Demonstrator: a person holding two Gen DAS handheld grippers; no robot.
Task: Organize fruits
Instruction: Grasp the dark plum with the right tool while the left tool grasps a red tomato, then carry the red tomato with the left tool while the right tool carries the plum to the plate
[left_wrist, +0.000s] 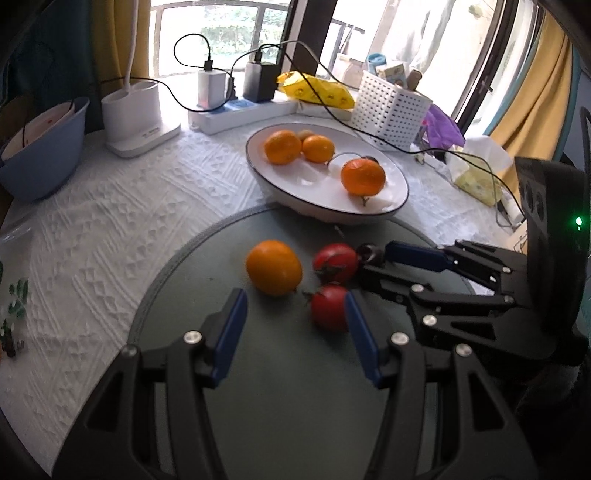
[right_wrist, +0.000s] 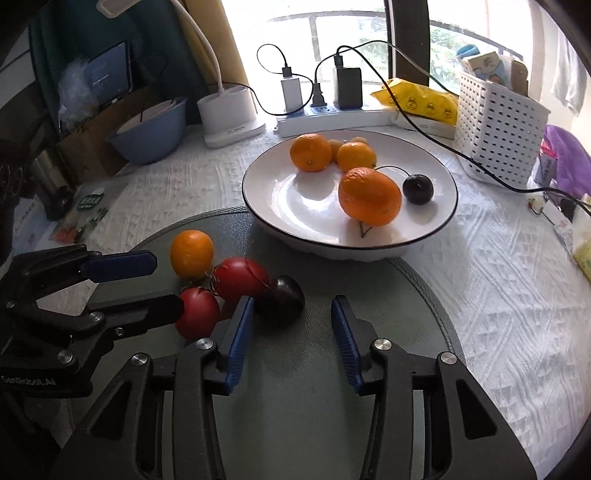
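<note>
1. left gripper (left_wrist: 295, 325): jaws apart, nothing clamped. it hangs low over the dark round mat (left_wrist: 295, 406), its right pad just beside the near tomato (left_wrist: 327, 308); contact cannot be told.
2. right gripper (right_wrist: 291, 332): jaws apart, nothing between the pads. the dark plum (right_wrist: 280, 299) lies just beyond its left pad, not gripped.
3. loose fruit on the mat: one orange (right_wrist: 191, 253) at far left, the far tomato (right_wrist: 240, 278) and the near tomato bunched together to its right, the plum against the far tomato's right side.
4. white bowl (right_wrist: 288, 199), just beyond the mat's far edge: three oranges, with the largest orange (right_wrist: 369, 197) nearest, and a second dark plum (right_wrist: 417, 188) to its right.
5. farther back: power strip (right_wrist: 332, 120) with chargers, white basket (right_wrist: 495, 118) at right, blue bowl (right_wrist: 147, 136) at left.
</note>
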